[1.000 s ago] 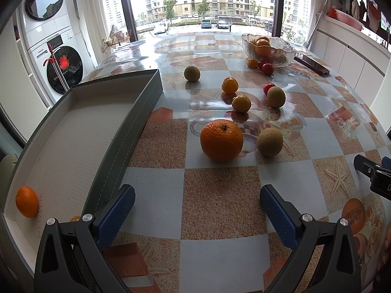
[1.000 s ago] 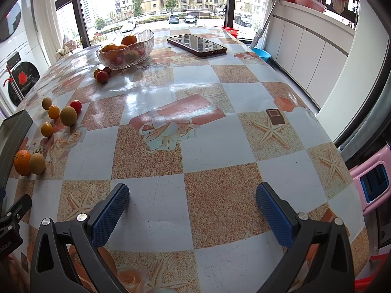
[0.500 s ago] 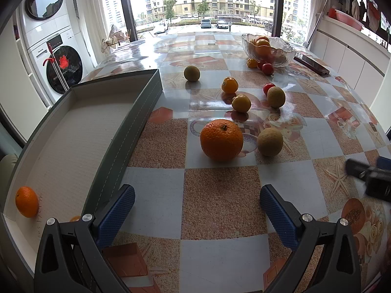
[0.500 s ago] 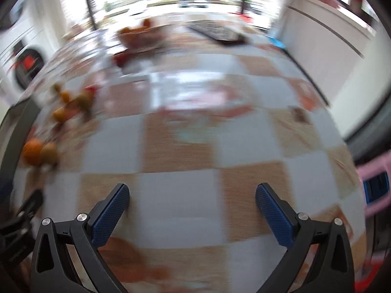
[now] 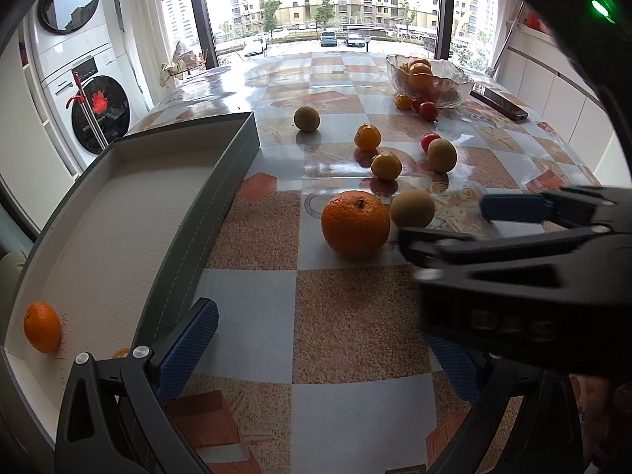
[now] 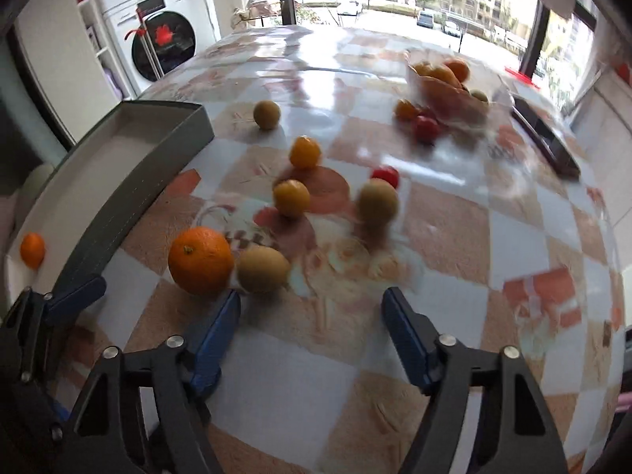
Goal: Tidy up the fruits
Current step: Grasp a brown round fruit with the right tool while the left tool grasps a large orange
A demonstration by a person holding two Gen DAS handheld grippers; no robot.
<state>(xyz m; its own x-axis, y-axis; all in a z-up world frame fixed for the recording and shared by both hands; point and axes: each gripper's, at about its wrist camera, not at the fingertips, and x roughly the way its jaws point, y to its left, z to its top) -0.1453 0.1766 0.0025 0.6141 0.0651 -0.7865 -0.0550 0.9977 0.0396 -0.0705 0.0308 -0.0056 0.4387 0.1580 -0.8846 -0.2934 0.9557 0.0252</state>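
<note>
A large orange (image 5: 354,223) (image 6: 200,260) lies on the checked table, with a brown kiwi (image 5: 412,208) (image 6: 263,269) touching its right side. Several small yellow, orange and red fruits (image 5: 386,165) lie beyond. A grey tray (image 5: 237,158) (image 6: 158,166) at the left holds a small orange (image 5: 41,332) (image 6: 32,250). My left gripper (image 5: 324,351) is open and empty, near the table's front. My right gripper (image 6: 312,316) (image 5: 446,221) is open and empty, its left finger close to the kiwi.
A glass bowl (image 5: 430,79) (image 6: 446,87) of fruit stands at the back right, with small fruits in front of it. A dark phone (image 5: 501,102) (image 6: 545,138) lies beside the bowl. A washing machine (image 5: 98,106) stands beyond the table's left edge.
My right gripper has swung left across the table and now sits open in front of the kiwi and large orange. It now covers the left wrist view's right side. The left gripper has not moved.
</note>
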